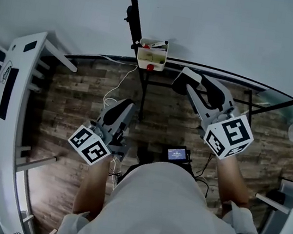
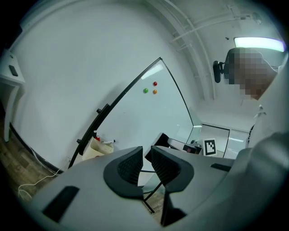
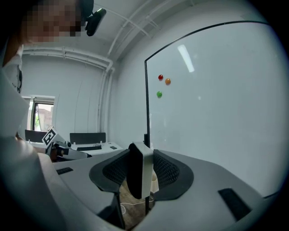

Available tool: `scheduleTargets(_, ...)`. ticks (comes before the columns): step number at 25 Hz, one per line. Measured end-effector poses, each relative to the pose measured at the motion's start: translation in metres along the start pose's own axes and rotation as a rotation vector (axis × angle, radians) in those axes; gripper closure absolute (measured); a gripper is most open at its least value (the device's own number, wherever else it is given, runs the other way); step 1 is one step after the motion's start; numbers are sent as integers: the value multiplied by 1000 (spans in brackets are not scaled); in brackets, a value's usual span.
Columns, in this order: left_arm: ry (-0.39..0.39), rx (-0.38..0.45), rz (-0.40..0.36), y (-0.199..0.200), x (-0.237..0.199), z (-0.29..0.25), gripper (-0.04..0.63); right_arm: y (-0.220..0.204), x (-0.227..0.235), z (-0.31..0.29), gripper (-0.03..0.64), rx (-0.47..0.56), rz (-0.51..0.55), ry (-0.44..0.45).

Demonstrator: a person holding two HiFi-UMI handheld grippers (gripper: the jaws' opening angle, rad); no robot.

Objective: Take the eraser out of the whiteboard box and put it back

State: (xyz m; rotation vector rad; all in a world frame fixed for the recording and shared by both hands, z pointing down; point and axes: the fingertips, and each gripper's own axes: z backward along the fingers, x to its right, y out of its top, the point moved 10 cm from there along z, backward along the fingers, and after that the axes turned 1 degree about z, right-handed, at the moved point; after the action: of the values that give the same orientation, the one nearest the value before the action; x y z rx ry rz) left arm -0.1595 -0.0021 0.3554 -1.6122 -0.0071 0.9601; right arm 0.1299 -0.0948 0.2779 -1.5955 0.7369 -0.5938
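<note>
Pinching the eraser (image 3: 143,168) between its two pads, the right gripper (image 3: 141,175) holds it upright as a thin slab: a dark face lies against one pad and a white shell shows toward the camera. The eraser is therefore out of the whiteboard box (image 1: 151,58) and in the air, short of it and to its right in the head view. The left gripper (image 2: 145,164) has its jaws drawn almost together, with nothing between them, and it hangs lower and nearer the person's body.

Handling, as a judgement: the eraser looks light, with a rigid plastic back and a softer dark wiping face that should give slightly and resist slipping. The smooth white shell is the slicker side. A pinch across the thickness near the middle of the slab, as shown, seems sound; a hold near one end could let it pivot. It does not look fragile.

Farther on, the cream box sits at the foot of the whiteboard (image 3: 216,113) with markers lying in it. On the board beyond are a red magnet (image 3: 160,77), an orange magnet (image 3: 168,81) and a green magnet (image 3: 159,94).
</note>
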Motion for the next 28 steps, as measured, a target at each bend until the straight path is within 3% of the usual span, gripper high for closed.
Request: scheduleTargets(28, 16, -65, 27, -36, 21, 22, 534, -52, -1, 50, 442, -62, -142, -47)
